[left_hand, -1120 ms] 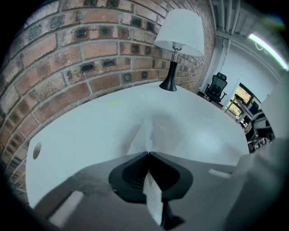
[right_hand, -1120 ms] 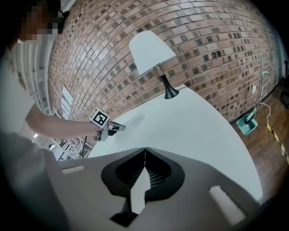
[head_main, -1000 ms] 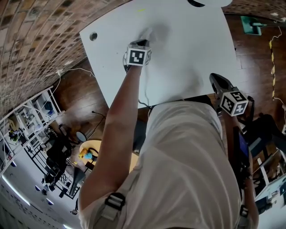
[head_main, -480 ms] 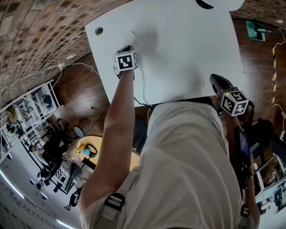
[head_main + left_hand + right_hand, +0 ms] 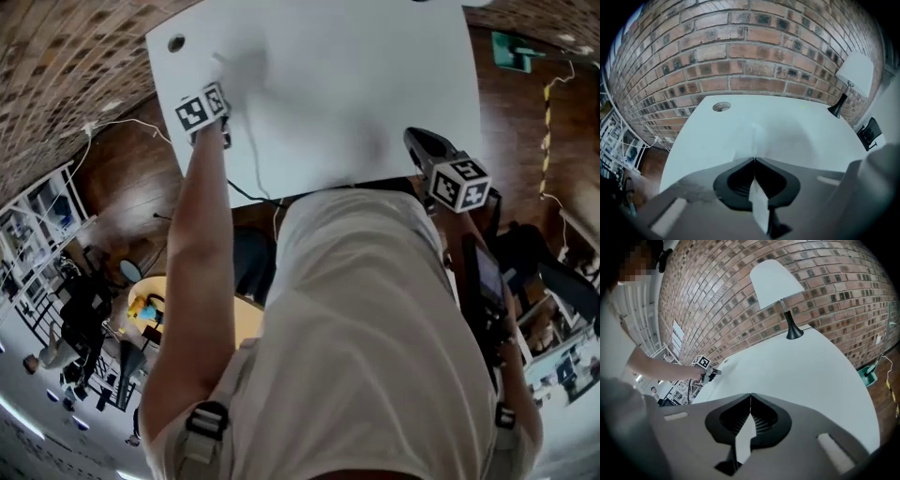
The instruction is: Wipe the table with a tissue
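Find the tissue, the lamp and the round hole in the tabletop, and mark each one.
Tissue (image 5: 757, 139): left gripper view, middle of the visible sheet.
Lamp (image 5: 776, 283): right gripper view, middle of the white shade.
Round hole (image 5: 721, 107): left gripper view, its centre.

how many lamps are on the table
1: a white-shaded lamp on a black stand, at the far edge of the table, next to the brick wall. Nothing seems to hide another.
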A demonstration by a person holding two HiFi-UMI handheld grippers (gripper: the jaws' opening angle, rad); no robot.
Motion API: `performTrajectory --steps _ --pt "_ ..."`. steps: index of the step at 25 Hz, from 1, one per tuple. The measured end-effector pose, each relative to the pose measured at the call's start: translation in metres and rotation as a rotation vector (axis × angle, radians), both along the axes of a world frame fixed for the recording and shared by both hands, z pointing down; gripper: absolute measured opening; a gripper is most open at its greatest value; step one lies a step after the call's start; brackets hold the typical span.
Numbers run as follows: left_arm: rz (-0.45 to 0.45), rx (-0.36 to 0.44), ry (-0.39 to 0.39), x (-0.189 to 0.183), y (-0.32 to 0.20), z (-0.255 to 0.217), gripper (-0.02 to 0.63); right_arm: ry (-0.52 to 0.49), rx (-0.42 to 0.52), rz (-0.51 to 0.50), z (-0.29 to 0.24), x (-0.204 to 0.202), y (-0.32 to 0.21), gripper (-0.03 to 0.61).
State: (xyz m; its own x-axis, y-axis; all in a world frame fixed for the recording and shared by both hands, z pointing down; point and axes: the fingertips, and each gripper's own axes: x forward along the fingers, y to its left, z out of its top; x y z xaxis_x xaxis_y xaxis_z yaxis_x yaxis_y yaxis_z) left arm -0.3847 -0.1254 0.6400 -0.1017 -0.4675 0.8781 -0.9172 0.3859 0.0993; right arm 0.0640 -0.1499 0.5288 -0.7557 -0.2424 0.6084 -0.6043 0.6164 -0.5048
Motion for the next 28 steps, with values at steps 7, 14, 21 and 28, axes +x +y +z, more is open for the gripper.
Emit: performTrajectory --steps 7,14,21,28 --pt "0.091 0.063 -0.024 0.045 -0.018 -0.032 0.012 -0.039 0.013 -0.041 -0.006 0.006 -0.008 0.009" --pt "0.214 0.072 0.078 0.132 -0.015 -0.042 0.012 -0.107 0.017 -0.100 -0.014 0.005 -0.017 0.009" --pt "0.343 0.065 -0.010 0.186 0.015 -0.042 0.012 -0.120 -0.005 -0.157 0.000 -0.002 -0.022 0.009" --pt "0.086 0.117 -0.131 0.110 0.079 -0.068 0.012 -0.148 0.002 -0.282 -0.002 -0.039 -0.013 0.009"
